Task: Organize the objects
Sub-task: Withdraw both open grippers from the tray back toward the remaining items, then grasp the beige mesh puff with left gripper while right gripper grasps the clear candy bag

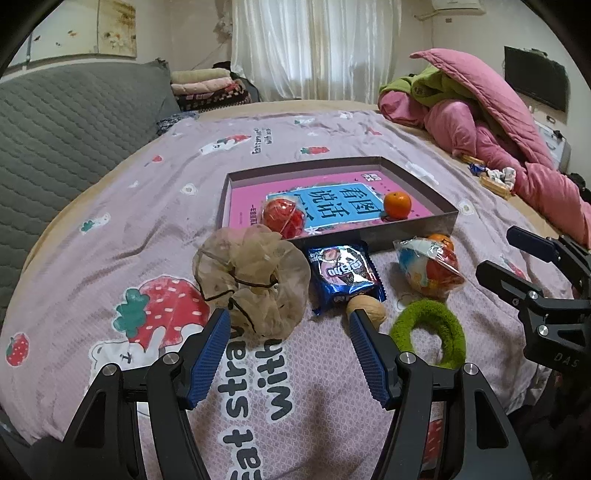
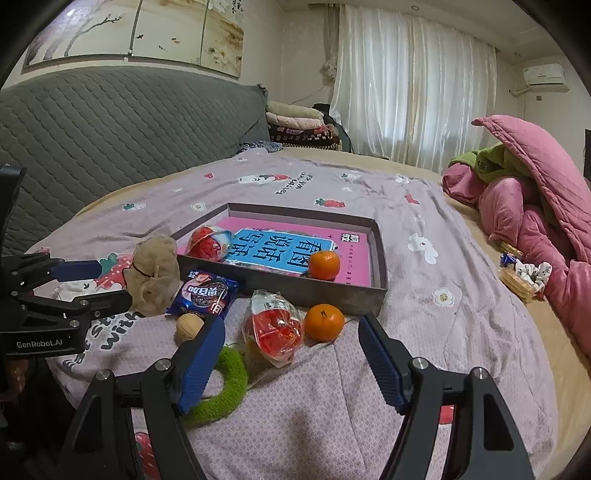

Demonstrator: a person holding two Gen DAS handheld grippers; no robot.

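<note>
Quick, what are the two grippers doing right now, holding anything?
Left gripper: jaws open, holding nothing.
Right gripper: jaws open, holding nothing.

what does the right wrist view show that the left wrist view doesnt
Only the right wrist view: the whole orange in front of the box, in the open; the left view has it mostly hidden behind the wrapped toy. It also takes in the wide wall painting.

Only the left wrist view: the dark screen on the far wall.

Both: the shallow box with a pink book, an orange and a red wrapped toy inside, plus the snack packet, walnut, green ring and beige scrunchie on the bedspread.
</note>
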